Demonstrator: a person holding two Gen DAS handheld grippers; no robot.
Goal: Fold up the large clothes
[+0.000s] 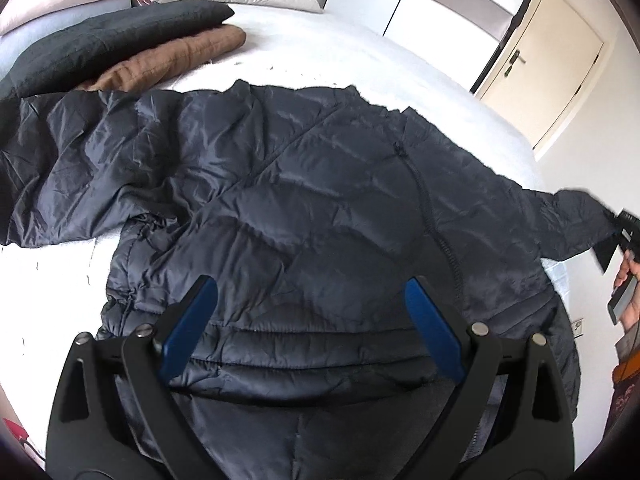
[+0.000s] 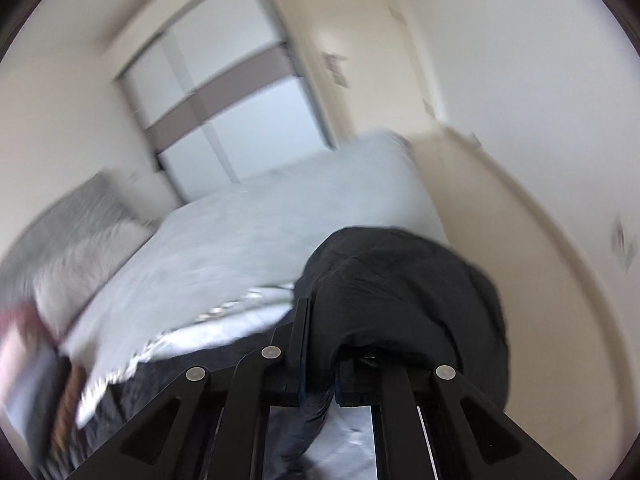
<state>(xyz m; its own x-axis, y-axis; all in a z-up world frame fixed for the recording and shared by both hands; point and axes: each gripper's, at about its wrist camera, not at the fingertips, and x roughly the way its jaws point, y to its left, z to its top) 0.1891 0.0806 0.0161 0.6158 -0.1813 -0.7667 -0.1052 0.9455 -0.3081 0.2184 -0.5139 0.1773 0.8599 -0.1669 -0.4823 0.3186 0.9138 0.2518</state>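
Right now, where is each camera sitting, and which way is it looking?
Left wrist: sits on the left gripper, looking down over its open blue fingers at the dark jacket spread on the white bed; the person's hand shows at the right edge.
Right wrist: sits on the right gripper, looking across the bed toward the wardrobe; its fingers are shut on the jacket's sleeve. Blurry.
Shared: the jacket, the bed and the wardrobe.

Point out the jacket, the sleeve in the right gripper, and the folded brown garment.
jacket [image 1: 320, 208]: left wrist view, back panel.
sleeve [image 2: 400, 280]: right wrist view, bunched cuff.
brown garment [image 1: 180, 60]: left wrist view, top face.
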